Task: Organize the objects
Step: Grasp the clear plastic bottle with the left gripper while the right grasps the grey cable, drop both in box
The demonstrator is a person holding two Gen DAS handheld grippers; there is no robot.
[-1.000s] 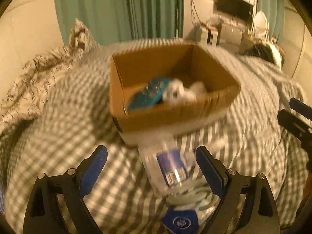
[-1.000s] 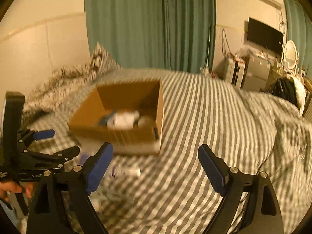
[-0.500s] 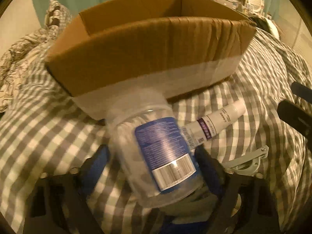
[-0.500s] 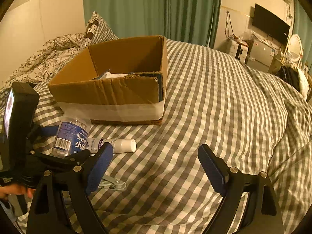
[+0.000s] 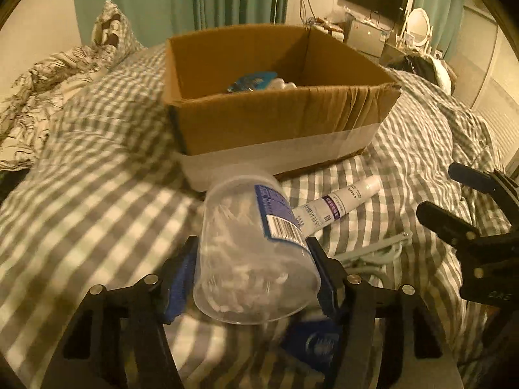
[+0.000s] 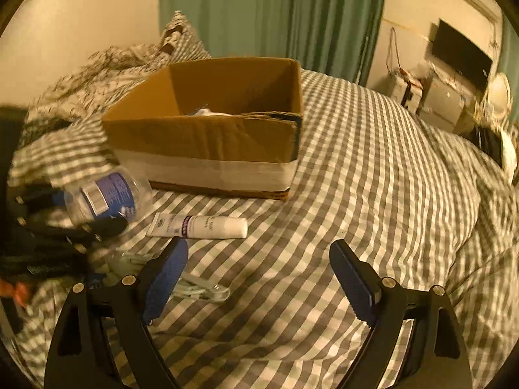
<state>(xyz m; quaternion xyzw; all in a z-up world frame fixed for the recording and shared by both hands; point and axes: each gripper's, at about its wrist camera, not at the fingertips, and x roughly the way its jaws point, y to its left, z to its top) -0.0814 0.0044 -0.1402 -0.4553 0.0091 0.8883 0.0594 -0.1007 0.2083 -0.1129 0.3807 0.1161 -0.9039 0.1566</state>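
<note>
My left gripper (image 5: 253, 278) is shut on a clear plastic jar (image 5: 249, 246) with a blue label, lifted off the checked bedspread in front of an open cardboard box (image 5: 275, 120). The jar also shows in the right wrist view (image 6: 107, 197), blurred. A white tube (image 5: 337, 204) lies on the bed beside it, also in the right wrist view (image 6: 198, 227). A pale clip-like object (image 5: 373, 249) lies near it. My right gripper (image 6: 259, 275) is open and empty above the bed, right of the tube. The box (image 6: 207, 129) holds a blue packet (image 5: 253, 81) and white items.
A patterned pillow and crumpled blanket (image 5: 48, 74) lie at the left. Green curtains (image 6: 275, 13) hang behind the bed. A dresser with a TV (image 6: 460, 55) and a mirror stands at the far right. A blue item (image 5: 311, 340) lies under the left gripper.
My left gripper closed on the jar and raised it from the bed. The right gripper drew back a little; the tube now lies just ahead of it.
</note>
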